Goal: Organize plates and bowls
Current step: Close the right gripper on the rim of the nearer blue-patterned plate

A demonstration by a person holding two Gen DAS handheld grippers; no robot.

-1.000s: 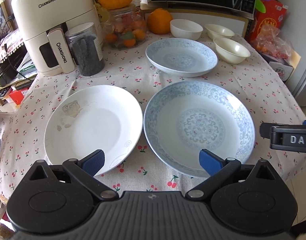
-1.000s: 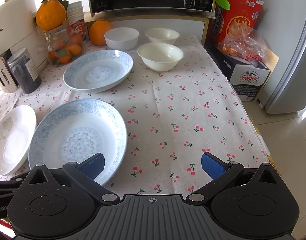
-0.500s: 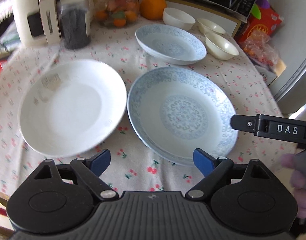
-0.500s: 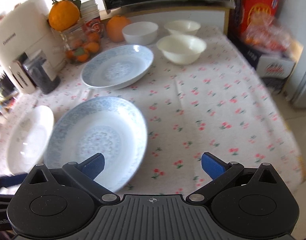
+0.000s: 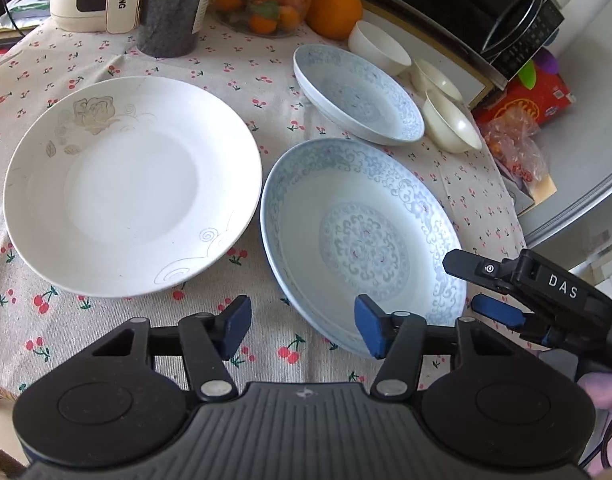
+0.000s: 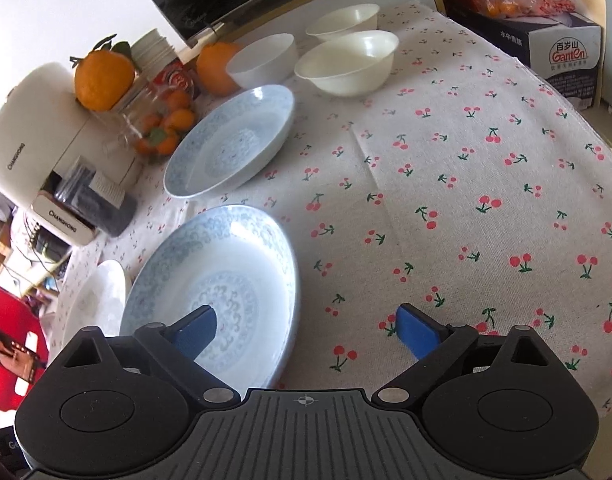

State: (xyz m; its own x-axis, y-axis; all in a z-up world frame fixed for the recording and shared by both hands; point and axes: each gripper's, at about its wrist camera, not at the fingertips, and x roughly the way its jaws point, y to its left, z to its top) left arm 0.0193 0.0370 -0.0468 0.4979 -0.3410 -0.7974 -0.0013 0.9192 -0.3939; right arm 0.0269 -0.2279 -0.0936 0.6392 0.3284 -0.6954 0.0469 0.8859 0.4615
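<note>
- The left claw (image 5: 302, 330) had been closing, straddling the large blue plate's (image 5: 361, 240) near rim, apparently not yet pinching it.
- The right claw (image 6: 307, 330) gaped wide over that rim, gripping nothing.

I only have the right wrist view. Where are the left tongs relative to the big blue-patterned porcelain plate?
Observer: The left tongs straddle the near rim of the big blue-patterned porcelain plate; their jaws have just been closing, not yet pressing it.
Operator: And the white plate beside it, barely visible here?
Observer: The round white plate is empty, with a faint grey rose printed on its rim.
Operator: And the right tongs from that side?
Observer: The right tongs reach the same plate's opposite rim, one finger over it.
</note>
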